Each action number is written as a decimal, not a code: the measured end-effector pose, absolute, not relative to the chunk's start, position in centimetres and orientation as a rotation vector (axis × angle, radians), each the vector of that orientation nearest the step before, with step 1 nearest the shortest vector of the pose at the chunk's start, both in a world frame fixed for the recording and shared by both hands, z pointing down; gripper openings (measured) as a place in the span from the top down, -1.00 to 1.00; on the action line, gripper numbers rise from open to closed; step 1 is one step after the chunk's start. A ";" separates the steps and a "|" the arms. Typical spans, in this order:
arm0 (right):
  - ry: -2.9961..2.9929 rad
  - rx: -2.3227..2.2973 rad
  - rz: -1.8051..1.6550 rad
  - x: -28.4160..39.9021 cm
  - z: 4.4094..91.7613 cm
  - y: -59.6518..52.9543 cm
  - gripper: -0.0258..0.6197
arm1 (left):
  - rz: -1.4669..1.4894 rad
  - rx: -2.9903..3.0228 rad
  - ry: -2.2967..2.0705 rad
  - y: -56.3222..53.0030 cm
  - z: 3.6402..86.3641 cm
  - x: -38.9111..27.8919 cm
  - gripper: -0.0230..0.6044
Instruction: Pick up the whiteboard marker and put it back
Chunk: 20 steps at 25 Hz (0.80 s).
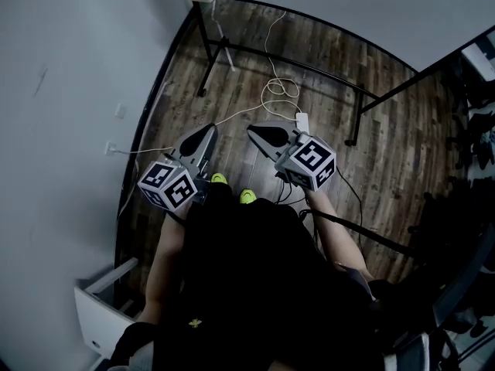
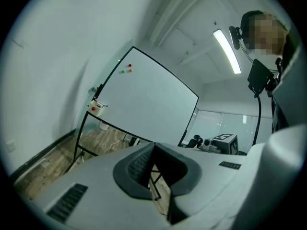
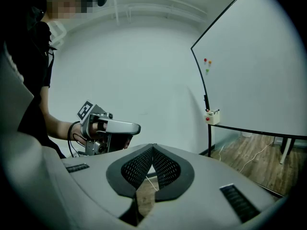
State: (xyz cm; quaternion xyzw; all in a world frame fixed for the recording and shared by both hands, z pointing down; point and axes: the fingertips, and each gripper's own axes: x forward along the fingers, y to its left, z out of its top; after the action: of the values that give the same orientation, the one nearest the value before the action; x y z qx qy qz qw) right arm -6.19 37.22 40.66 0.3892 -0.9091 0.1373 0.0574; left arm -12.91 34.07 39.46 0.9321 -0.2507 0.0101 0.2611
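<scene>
The left gripper [image 1: 204, 136] and right gripper [image 1: 260, 134] are hovering, jaws pressed together and empty, over open wooden floor [image 1: 340, 83]. White cables [image 1: 280, 90] are lying ahead, before the whiteboard [image 2: 148, 104] stand. The marker is too small to make out.

White cables [image 1: 280, 91] coil on the wooden floor [image 1: 387, 153] beside a white adapter [image 1: 302, 122]. A drawer unit [image 1: 100, 311] stands against the wall [image 1: 62, 91]. A ceiling light [image 2: 227, 51] glows.

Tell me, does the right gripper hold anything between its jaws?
No: the right gripper has its jaws shut tip to tip in its own view, with nothing between them.
</scene>
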 end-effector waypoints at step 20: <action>-2.707 1.239 0.450 -4.0 41.8 26.7 0.93 | 0.024 2.539 -0.680 22.5 40.1 -11.8 0.82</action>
State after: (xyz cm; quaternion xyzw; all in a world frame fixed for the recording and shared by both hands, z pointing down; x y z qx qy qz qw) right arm -4.01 26.73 41.76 0.4105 -0.8972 0.1490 0.0653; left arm -11.80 22.48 40.11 0.9343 -0.2502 0.0087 0.2537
